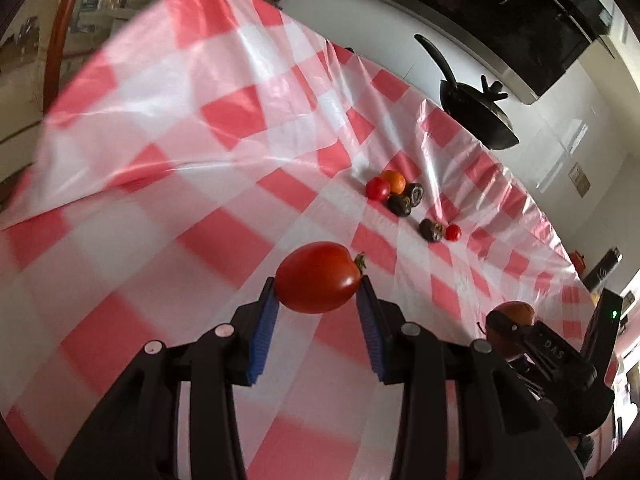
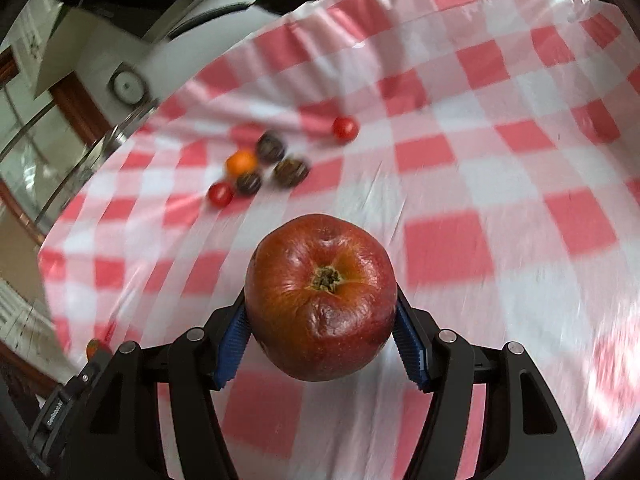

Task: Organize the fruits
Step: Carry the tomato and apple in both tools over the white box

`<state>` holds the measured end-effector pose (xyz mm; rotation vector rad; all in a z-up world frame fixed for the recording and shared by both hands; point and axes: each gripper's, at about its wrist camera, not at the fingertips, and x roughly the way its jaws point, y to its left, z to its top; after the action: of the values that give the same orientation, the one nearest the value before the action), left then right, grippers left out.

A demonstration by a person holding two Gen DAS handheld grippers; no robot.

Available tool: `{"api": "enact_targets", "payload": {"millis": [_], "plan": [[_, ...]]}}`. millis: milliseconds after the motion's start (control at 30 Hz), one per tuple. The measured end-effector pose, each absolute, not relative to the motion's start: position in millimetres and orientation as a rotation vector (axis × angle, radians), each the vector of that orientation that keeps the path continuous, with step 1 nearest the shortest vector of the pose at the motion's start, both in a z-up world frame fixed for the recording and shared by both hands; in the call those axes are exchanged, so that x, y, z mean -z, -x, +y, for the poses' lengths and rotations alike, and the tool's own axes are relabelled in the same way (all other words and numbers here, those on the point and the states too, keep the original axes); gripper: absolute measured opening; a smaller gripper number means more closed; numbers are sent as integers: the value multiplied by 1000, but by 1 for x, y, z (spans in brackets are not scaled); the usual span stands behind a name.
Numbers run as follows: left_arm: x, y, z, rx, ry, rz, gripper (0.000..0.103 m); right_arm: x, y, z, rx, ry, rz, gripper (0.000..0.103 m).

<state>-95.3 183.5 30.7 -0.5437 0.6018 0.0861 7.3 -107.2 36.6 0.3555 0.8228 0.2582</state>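
Here the tabletop [image 1: 168,128] is draped in a glossy plastic cloth of red and white checks, creased into long ridges and catching window glare. The left gripper [image 1: 319,300] is clamped on an oval red tomato with a green stem stub [image 1: 318,277], held between its blue ribbed pads above the cloth. Ahead of it and slightly to its right lies a small cluster of fruit: a round red cherry tomato [image 1: 377,188], a small orange fruit [image 1: 394,181] touching it, and two dark wrinkled fruits [image 1: 406,199]; a little nearer sit a third dark wrinkled fruit [image 1: 431,230] and a tiny red tomato [image 1: 453,232] just beside it. Beyond the far edge of the tabletop, a black frying pan with a long handle [image 1: 476,116] stands out against a white wall, under a dark range hood [image 1: 500,12]. The right gripper [image 2: 322,326] is closed on a large, bruised, dark red apple [image 2: 320,296], its dried calyx end facing the camera. In the right wrist view the same cluster sits ahead and to the left, motion-blurred, and farther left, past the tabletop's edge, are a wooden frame [image 2: 76,108] and glass panes.
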Motion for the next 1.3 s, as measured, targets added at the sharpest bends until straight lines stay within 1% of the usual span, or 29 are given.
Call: {"api": "enact_targets", "payload": {"millis": [333, 633, 933, 1100, 1300], "plan": [[-32, 181, 219, -138, 526, 577, 40, -38, 77, -28, -477, -207, 834, 63], [-36, 229, 248, -203, 476, 575, 40, -45, 143, 32, -660, -35, 795, 63], [-28, 284, 283, -293, 464, 599, 40, -37, 198, 79, -826, 143, 758, 63], [-17, 315, 305, -352, 478, 620, 40, -33, 236, 104, -948, 252, 723, 63], [10, 344, 333, -435, 529, 663, 40, -16, 281, 133, -1102, 400, 705, 63]]}}
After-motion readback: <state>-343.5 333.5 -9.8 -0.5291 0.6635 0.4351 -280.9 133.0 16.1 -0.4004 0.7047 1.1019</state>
